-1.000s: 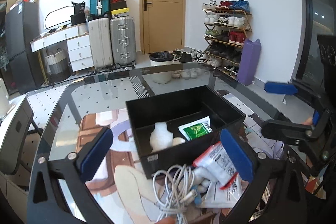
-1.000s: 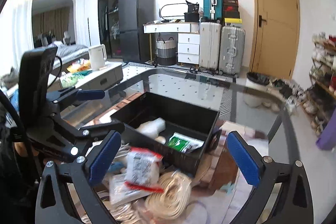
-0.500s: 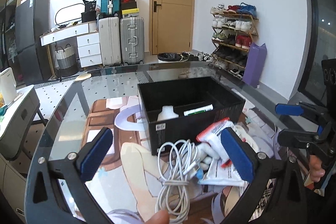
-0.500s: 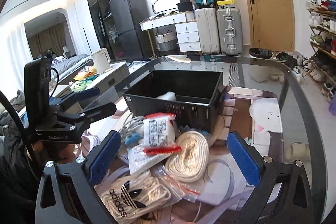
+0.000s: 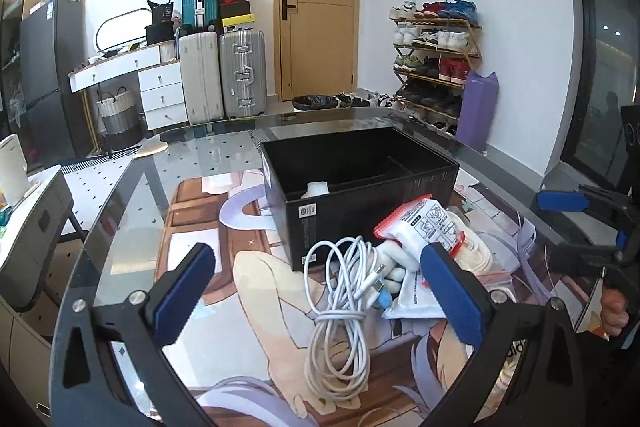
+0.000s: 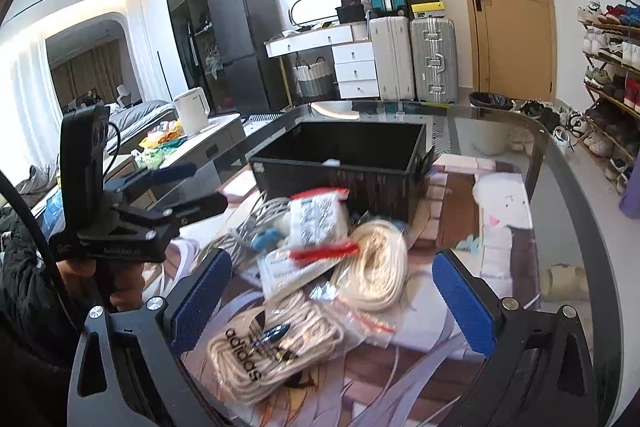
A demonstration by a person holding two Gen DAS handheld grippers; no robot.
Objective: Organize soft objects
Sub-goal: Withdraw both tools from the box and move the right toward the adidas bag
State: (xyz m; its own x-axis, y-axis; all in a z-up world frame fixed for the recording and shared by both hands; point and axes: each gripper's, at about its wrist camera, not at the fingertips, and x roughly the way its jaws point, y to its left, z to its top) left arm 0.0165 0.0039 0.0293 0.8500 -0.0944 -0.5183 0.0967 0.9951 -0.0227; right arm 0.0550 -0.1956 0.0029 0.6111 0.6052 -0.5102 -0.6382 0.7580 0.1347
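Note:
A black open box (image 5: pixel 360 183) (image 6: pixel 344 163) stands on the glass table with a white item (image 5: pixel 318 188) inside. In front of it lies a pile: a coiled white cable (image 5: pixel 340 311), a red-and-white packet (image 5: pixel 424 227) (image 6: pixel 318 219), a coil of cream rope (image 6: pixel 376 267), and a bagged cream rope marked adidas (image 6: pixel 272 347). My left gripper (image 5: pixel 316 291) is open and empty, just above the cable. My right gripper (image 6: pixel 332 295) is open and empty, above the bagged ropes. Each gripper shows at the edge of the other's view.
The round glass table (image 5: pixel 120 227) covers a printed mat; its edge curves at left and right. A flat white pouch (image 6: pixel 288 271) lies in the pile. Suitcases (image 5: pixel 224 75), a shoe rack (image 5: pixel 436 55) and a door stand beyond.
Both grippers have pulled back from the box and lowered toward the pile. The box now looks farther and its inside is mostly hidden.

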